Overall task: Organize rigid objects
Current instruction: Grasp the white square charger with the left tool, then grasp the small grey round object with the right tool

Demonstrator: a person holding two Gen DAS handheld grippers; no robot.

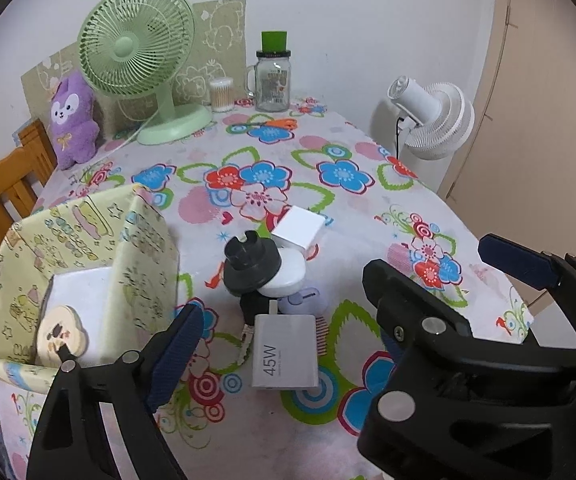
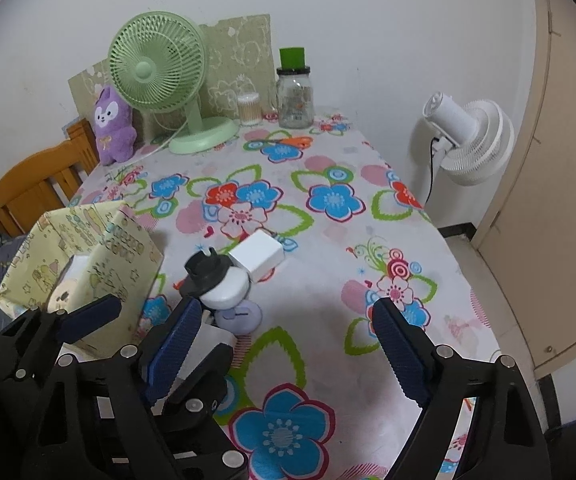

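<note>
Far left: fabric storage box (image 1: pixel 68 248) on the desk (image 1: pixel 368 216) edge, already containing a white block and a round cream item (image 1: pixel 62 334). Left hand-held gripper (image 1: pixel 276 316): released, jaws spread wide, nothing between them; one blue pad (image 1: pixel 176 356) just beside the box's near corner. Directly ahead of that gripper, close and between the lines of its fingers: white 45W charger (image 1: pixel 286 352), lying flat, long axis pointing away from the camera toward the pile, prongs at the far end. Beyond it, touching or overlapping: lilac round case (image 1: pixel 304 300), white oval puck (image 1: pixel 284 276), black round adapter (image 1: pixel 250 264) tilted on top, white cube charger (image 1: pixel 298 230) furthest back. Right hand-held gripper (image 2: pixel 284 344): likewise released and empty, positioned to the right of the pile, over bare floral cloth. Judgement: left hand nearer to the charger and to the box; probable next move a closing across the charger's short width, then a leftward transfer. Risk: disturbing the stacked black adapter. Surface: floral cloth, somewhat wrinkled. Room: wooden chair (image 1: pixel 4 188) at left, purple plush (image 1: pixel 73 120), green fan (image 1: pixel 136 52), cotton-swab tub (image 1: pixel 221 95) and glass jar (image 1: pixel 273 80) along the white wall; white floor fan (image 1: pixel 432 120) and beige door (image 1: pixel 548 100) at right.
</note>
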